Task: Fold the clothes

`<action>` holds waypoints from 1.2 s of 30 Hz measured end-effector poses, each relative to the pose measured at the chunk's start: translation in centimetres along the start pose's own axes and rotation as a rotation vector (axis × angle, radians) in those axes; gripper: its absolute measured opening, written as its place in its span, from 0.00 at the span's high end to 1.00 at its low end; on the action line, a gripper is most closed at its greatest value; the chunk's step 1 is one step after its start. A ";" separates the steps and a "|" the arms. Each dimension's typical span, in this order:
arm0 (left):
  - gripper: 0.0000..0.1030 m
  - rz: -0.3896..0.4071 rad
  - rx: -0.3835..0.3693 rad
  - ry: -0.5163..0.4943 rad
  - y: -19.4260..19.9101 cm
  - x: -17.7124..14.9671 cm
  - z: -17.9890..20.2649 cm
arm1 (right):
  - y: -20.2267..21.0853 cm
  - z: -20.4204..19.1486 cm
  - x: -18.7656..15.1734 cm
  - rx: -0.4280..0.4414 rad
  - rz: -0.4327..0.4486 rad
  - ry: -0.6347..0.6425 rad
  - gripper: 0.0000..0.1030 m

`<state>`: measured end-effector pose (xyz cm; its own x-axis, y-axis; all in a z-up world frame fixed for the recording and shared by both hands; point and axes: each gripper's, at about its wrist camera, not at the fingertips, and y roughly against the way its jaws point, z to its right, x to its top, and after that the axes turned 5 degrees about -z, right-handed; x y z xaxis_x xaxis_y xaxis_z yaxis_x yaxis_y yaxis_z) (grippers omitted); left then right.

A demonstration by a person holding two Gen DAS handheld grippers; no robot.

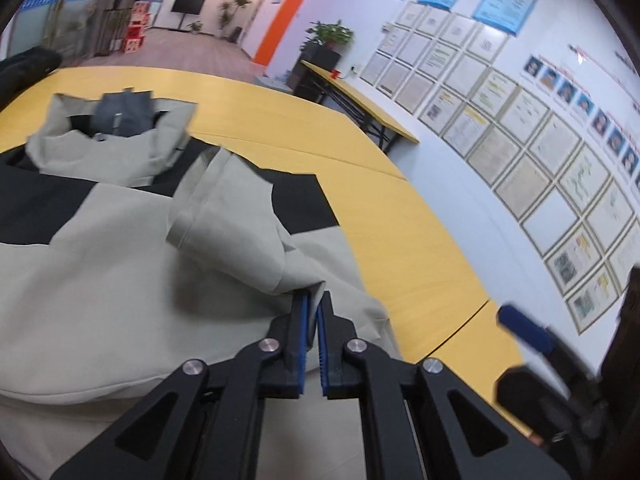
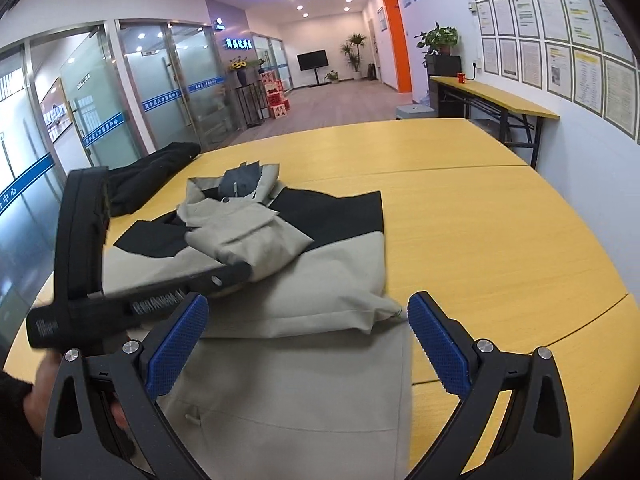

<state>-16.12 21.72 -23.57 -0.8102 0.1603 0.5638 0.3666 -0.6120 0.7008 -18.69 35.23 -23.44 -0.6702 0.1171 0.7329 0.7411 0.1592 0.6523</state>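
**Inspector:** Office hall, glass partitions along one side, framed notices (image 2: 558, 16) on the opposite wall. Work surface is a yellow table (image 2: 500, 232). State the location of the garment.

**Assistant:** One beige and black jacket (image 2: 320, 280) lies flat on the table, collar toward the far end, lower hem toward the grippers. Both sleeves are folded in across the chest; the upper sleeve (image 1: 232, 216) lies bunched over the beige front panel. The jacket's right edge runs straight, with bare table beside it.

**Inspector:** Left gripper?

**Assistant:** The left gripper (image 1: 314, 304) is clenched on jacket fabric. Its blue-padded fingers (image 1: 304, 320) stand nearly together with a ridge of beige cloth pinched between the tips, at the base of the folded sleeve. In the right wrist view its black body (image 2: 160, 292) lies across the jacket's left side.

**Inspector:** Right gripper?

**Assistant:** The right gripper (image 2: 308, 332) is released, jaws spread wide, nothing between them. It hangs over the lower part of the jacket, with a folded corner of fabric near its right finger. I cannot tell whether either finger touches the cloth.

**Inspector:** Other items?

**Assistant:** A dark garment (image 2: 152, 176) lies on the far left of the table, apart from the jacket. A narrow side table (image 2: 500, 98) with a red cup (image 2: 461, 77) stands against the wall.
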 end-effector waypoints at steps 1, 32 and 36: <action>0.90 -0.018 -0.001 -0.007 -0.4 -0.4 -0.3 | -0.1 -0.2 0.2 -0.011 0.008 -0.001 0.02; 0.06 0.065 0.370 -0.004 15.8 -2.4 -26.6 | -11.4 -3.3 0.8 -0.169 -0.244 0.031 0.19; 0.08 -0.027 0.437 0.044 13.6 -3.5 -29.4 | -13.9 -5.2 1.9 -0.079 -0.241 0.084 0.14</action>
<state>-21.77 -9.87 -28.87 -0.8373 0.1330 0.5303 0.4963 -0.2218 0.8393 -30.04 28.14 -30.07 -0.8243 0.0025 0.5661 0.5637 0.0956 0.8204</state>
